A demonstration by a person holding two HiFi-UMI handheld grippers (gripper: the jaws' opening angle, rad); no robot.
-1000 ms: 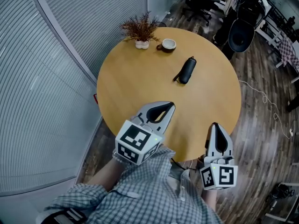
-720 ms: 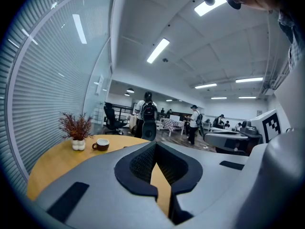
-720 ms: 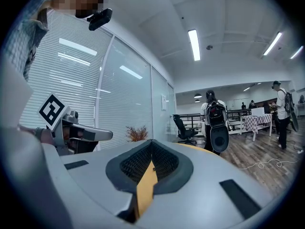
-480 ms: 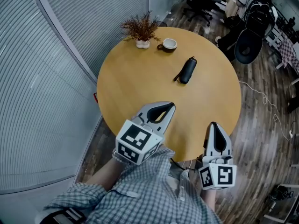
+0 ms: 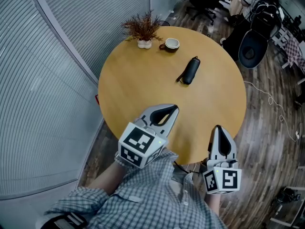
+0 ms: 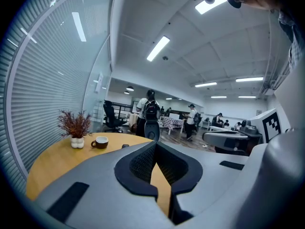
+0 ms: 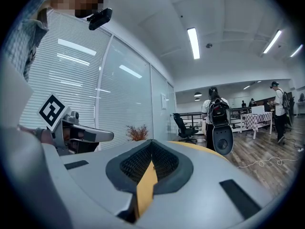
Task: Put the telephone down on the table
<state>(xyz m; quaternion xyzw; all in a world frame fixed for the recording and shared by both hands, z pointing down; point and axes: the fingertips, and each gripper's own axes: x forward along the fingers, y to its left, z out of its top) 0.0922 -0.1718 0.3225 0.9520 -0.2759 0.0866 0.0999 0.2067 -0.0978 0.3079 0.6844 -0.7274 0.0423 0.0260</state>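
Little has moved in the past second: only an office chair [image 5: 251,49] on the floor beyond the far right rim of the table has shifted, while both tools hold their places over the near edge. Left gripper [image 5: 171,110], its jaws pressed together on nothing, points toward the middle of the round wooden table [image 5: 138,87]; right gripper [image 5: 218,132], likewise closed and empty, hangs just off the near right rim. Farther out, the telephone [image 5: 190,71] lies flat on the tabletop, right of centre and well apart from both tools, so the task looks either finished or not begun. Beyond it, at the far edge, stand a cup [image 5: 171,45] and, just left of it, a small potted plant [image 5: 143,30]. Should the telephone need handling again, the sound course would be to part the jaws before reaching, close across its narrow body, keep clear of the cup, and release only once it rests flat.
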